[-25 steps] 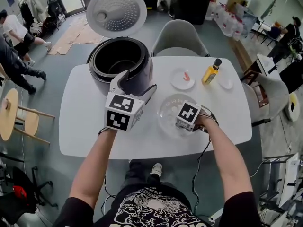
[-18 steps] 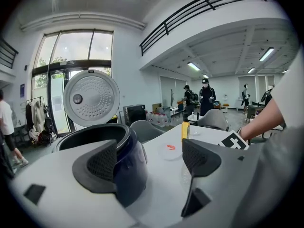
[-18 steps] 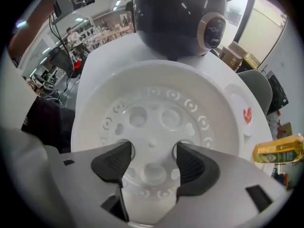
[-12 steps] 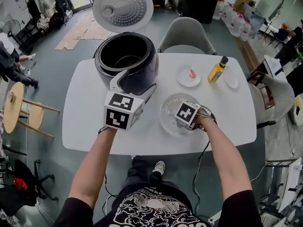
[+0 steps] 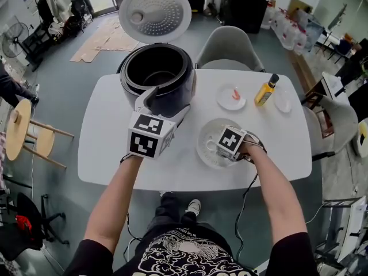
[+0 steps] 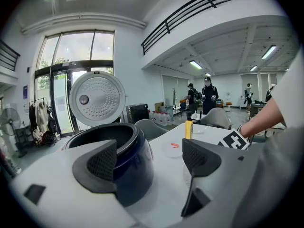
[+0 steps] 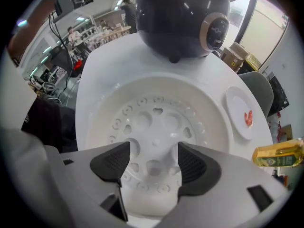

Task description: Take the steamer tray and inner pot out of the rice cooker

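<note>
The black rice cooker (image 5: 158, 76) stands at the table's far left with its lid (image 5: 155, 11) up; the dark inner pot (image 5: 154, 72) sits inside. My left gripper (image 5: 165, 103) is open at the cooker's near side; in the left gripper view the cooker (image 6: 121, 158) lies ahead between its jaws, nothing gripped. The translucent white steamer tray (image 5: 214, 142) rests on the table. My right gripper (image 7: 151, 160) points straight down over the tray (image 7: 156, 122). Its jaws are opening, with the tray's near rim below them and the pads off it.
A white plate (image 5: 232, 96) with a red piece, a yellow bottle (image 5: 266, 89) and a small dish (image 5: 283, 101) stand at the table's far right. A grey chair (image 5: 230, 48) is behind the table, a wooden stool (image 5: 20, 128) at the left.
The head view has shifted a little. My left gripper has edged slightly toward the cooker. The right gripper stays over the tray.
</note>
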The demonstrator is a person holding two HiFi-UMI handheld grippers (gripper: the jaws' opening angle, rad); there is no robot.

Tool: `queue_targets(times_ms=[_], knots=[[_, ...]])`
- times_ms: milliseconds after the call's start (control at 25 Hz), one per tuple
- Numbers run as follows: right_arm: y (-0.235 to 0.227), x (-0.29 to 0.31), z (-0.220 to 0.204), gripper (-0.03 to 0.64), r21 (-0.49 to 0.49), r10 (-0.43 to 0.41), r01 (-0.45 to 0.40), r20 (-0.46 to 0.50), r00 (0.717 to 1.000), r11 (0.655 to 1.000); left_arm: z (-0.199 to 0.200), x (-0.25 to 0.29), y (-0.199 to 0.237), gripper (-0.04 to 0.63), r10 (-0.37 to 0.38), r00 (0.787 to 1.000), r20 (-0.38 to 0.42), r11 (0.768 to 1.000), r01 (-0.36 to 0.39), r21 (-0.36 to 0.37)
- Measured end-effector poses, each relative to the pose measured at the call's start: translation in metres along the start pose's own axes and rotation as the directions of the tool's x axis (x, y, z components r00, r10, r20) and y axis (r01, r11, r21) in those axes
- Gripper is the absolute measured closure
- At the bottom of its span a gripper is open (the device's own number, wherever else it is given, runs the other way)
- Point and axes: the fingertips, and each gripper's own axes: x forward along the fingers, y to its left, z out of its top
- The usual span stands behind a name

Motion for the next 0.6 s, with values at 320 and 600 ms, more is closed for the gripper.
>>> queue_targets(times_ms=[320, 600], knots=[[-0.013, -0.067, 0.052, 0.29, 0.035, -0.021, 0.013, 0.22, 0.975, 0.999, 0.013, -0.007, 0.01, 0.178, -0.003, 1.0, 0.01, 1.0, 0.003, -0.025], [-0.035, -0.154, 0.109, 0.295, 0.06, -0.129, 0.115, 0.388, 0.913, 0.992, 0.032, -0.025, 0.036, 0.178, 0.013, 0.999, 0.039, 0.999, -0.011, -0.047]])
